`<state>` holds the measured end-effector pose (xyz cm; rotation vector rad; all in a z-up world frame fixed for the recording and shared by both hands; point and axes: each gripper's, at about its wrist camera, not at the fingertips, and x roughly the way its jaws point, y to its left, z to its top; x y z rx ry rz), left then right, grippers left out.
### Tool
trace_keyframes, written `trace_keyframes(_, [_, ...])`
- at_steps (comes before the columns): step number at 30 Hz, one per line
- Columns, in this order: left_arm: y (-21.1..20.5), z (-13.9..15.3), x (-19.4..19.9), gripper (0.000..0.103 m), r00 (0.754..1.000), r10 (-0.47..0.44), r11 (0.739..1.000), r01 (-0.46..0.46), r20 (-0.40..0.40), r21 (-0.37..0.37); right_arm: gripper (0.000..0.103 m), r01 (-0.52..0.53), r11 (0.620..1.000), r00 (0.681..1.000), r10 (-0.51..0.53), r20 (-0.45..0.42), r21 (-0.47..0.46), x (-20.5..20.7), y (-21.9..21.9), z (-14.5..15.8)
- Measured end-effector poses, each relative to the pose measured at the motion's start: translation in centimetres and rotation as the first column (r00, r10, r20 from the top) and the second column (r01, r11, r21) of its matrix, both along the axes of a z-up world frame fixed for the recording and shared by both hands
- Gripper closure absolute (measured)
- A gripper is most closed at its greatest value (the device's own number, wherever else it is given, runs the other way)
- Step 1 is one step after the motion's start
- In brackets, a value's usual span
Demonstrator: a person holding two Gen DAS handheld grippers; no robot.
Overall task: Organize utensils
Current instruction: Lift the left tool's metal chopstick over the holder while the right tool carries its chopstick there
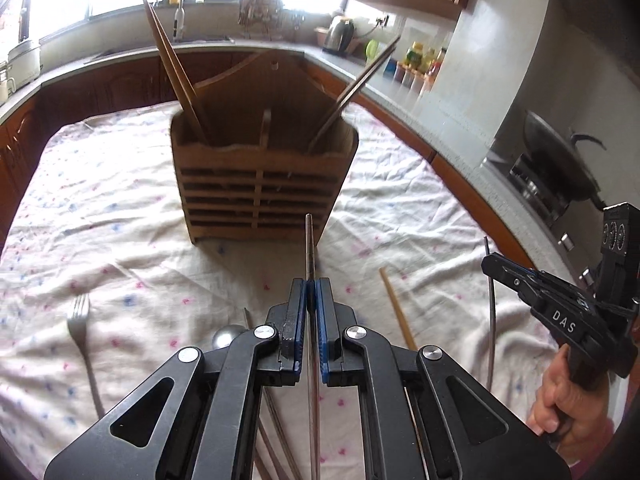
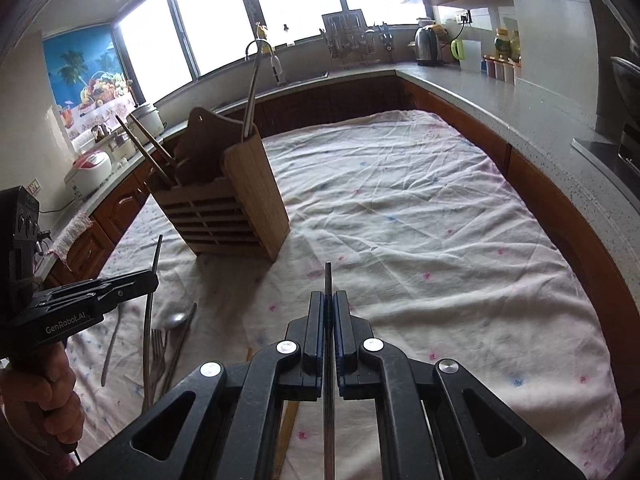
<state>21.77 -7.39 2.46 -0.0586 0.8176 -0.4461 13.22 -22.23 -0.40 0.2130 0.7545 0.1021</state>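
Observation:
A slatted wooden utensil holder (image 1: pixel 260 184) stands on the cloth-covered table. Wooden chopsticks (image 1: pixel 172 60) lean in its left compartment and metal chopsticks (image 1: pixel 360 80) in its right. My left gripper (image 1: pixel 312 286) is shut on a metal chopstick (image 1: pixel 309 240) that points at the holder, held above the cloth. My right gripper (image 2: pixel 329 298) is shut on another metal chopstick (image 2: pixel 328 276). Each gripper also shows in the other's view, the right gripper (image 1: pixel 486 262) and the left gripper (image 2: pixel 154 278), both lifted off the cloth. A fork (image 1: pixel 82 328), a spoon (image 1: pixel 226 336) and a wooden chopstick (image 1: pixel 396 308) lie on the cloth.
The floral cloth (image 2: pixel 400 220) covers the table. A grey counter (image 2: pixel 460 88) wraps around it, with a sink tap (image 2: pixel 276 64), a kettle (image 2: pixel 428 46), bottles, a dish rack and a rice cooker (image 2: pixel 90 168). A wok (image 1: pixel 560 156) sits on the stove at the right.

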Motion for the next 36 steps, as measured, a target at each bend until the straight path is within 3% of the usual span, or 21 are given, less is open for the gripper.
trace_keyframes(13, [4.1,5.0,-5.8,0.099,0.992,0.043,0.996,-0.033,0.120,-0.085,0.099,0.007,0.999,0.982,-0.014,0.187,0.040,-5.1,-0.1,6.7])
trace_keyframes(36, [5.9,7.6,-7.1,0.099,0.977,0.092,0.989,-0.068,0.191,-0.130,0.099,-0.019,0.998,0.959,-0.001,0.282,0.068,-6.0,0.7,9.1])
